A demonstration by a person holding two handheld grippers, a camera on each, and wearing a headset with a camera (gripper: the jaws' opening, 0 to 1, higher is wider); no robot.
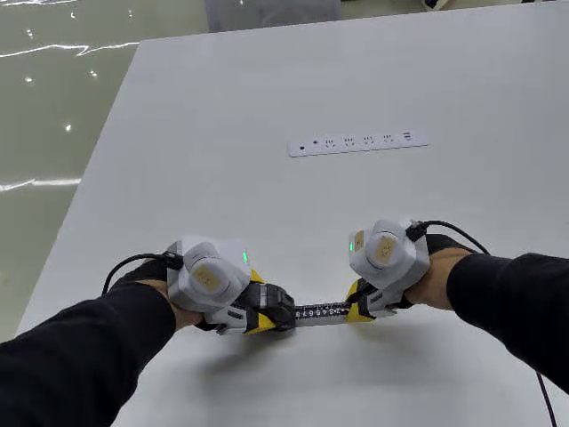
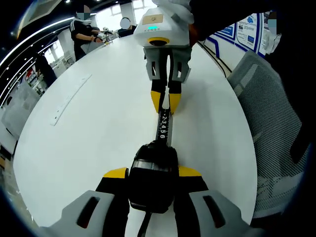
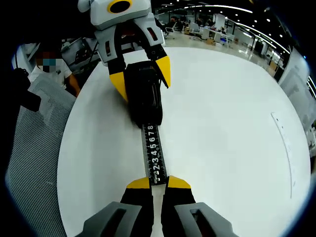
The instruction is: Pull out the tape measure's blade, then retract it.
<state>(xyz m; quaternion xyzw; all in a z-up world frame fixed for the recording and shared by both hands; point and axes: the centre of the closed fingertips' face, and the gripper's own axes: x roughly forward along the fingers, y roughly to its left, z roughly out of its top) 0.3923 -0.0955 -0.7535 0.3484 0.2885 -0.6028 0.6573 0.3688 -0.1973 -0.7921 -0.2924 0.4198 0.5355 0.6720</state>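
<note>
Your left gripper (image 2: pixel 153 172) clamps the tape measure (image 3: pixel 144 94), right gripper (image 3: pixel 158 183) pinches its blade (image 1: pixel 322 311), stretched left-to-right across the table (image 1: pixel 356 71).

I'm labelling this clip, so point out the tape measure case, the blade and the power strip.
tape measure case (image 2: pixel 153 173): left gripper view, black housing top.
blade (image 3: pixel 154 154): right gripper view, numbered middle.
power strip (image 1: pixel 357 142): head view, centre.
</note>
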